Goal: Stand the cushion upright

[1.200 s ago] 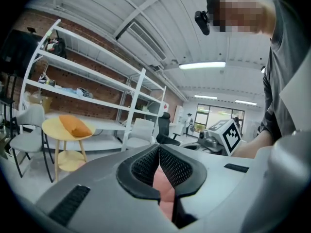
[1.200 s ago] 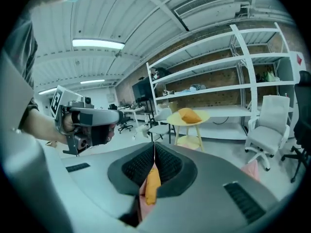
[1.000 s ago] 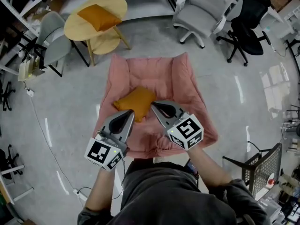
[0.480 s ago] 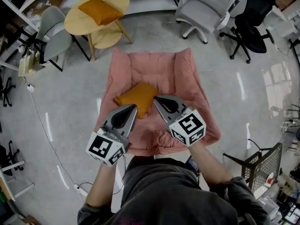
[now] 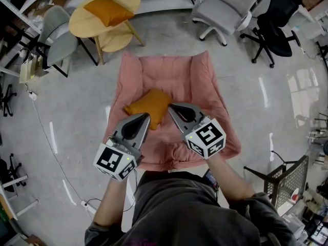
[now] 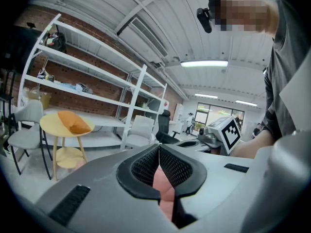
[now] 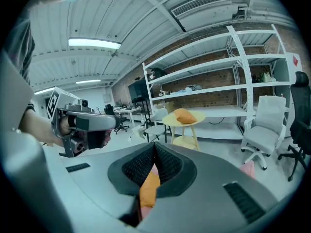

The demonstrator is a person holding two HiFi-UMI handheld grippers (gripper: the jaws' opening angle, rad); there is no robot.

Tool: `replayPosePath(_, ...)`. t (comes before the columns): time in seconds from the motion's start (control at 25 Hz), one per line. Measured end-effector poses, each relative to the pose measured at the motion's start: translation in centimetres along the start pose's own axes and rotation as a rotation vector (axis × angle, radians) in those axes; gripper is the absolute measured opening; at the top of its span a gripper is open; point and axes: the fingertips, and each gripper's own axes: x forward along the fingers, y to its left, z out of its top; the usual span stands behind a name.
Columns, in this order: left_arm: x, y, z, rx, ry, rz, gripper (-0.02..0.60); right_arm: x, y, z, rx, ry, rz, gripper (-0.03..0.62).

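1. The cushion (image 5: pixel 149 105), orange, lies flat on a pink floor seat (image 5: pixel 202 86), left of the seat's middle and turned at a slant. It is not upright.
2. The left gripper (image 5: pixel 145 118) reaches over the seat's front. Its tip is just beside the cushion's near edge; whether it touches cannot be told.
3. In the left gripper view the jaws of the left gripper (image 6: pixel 159 152) meet at the tip with nothing between them. Only pink seat fabric (image 6: pixel 163 186) shows through the gap lower down.
4. The right gripper (image 5: pixel 171 107) comes in from the right, its tip just beside the cushion's right corner.
5. In the right gripper view the jaws of the right gripper (image 7: pixel 154 152) are pressed together and empty. The cushion (image 7: pixel 149 187) shows beyond them through the lower gap.
6. The two grippers sit side by side, tips angled toward each other.
7. Beyond the seat stands a round yellow table (image 5: pixel 84 27) bearing a second orange cushion (image 5: pixel 108 10).
8. A grey chair (image 5: pixel 59 40) stands by the table. A white chair (image 5: pixel 223 9) and a black chair (image 5: pixel 274 27) stand further right.
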Motion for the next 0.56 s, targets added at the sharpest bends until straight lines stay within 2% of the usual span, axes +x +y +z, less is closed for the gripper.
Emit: replayPosePath(0.56, 0.55, 0.04, 0.14, -0.001, 0.005, 0.001, 0.011, -0.2, -0.69, -0.03, 0.001, 0.01, 0.002, 0.014)
